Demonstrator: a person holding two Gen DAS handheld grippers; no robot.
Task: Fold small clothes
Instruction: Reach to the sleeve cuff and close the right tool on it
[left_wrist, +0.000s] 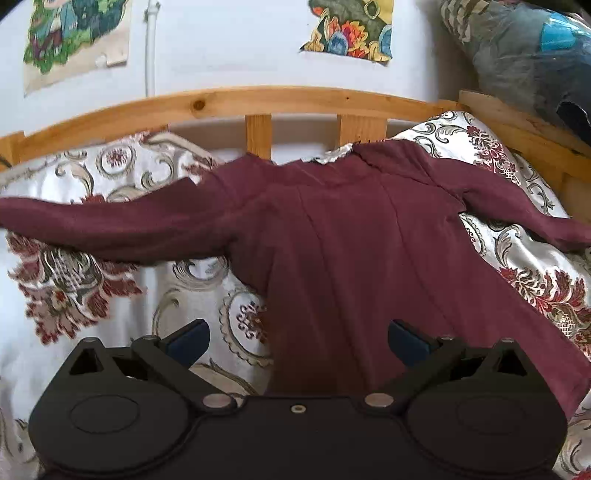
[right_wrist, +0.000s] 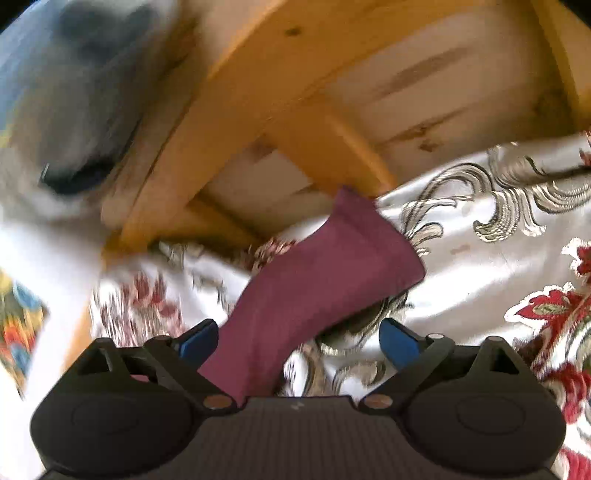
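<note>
While the maroon long-sleeved top (left_wrist: 343, 236) lies spread flat on the patterned bedspread (left_wrist: 70, 295), its body runs lengthwise from the hem at 6 o'clock of the left wrist view to the neckline at 12 o'clock, toward the wooden bed rail (left_wrist: 229, 101). Both sleeves cross that axis: one reaches out to 9 o'clock, the other to 3 o'clock, so the widest span of the garment lies across the frame. A pale frilled edge shows at the collar (left_wrist: 328, 157). The left gripper (left_wrist: 297, 341) hangs over the lower body of the top with its blue-padded fingers (left_wrist: 188, 338) spread wide and nothing pinched between them; whether the pads touch the cloth cannot be told.

Seen from the right wrist, which is blurred, one maroon sleeve (right_wrist: 314, 277) runs from 7 o'clock beside the near finger up to its cuff at 1 o'clock, close to the rail's wooden slats (right_wrist: 332, 147). The right gripper (right_wrist: 299, 339) has its jaws apart; the sleeve passes between them nearer the 9 o'clock finger, and neither pad presses on it.

Two colourful printed pictures (left_wrist: 351, 26) hang on the white wall; no lettering, brand or label can be read anywhere
</note>
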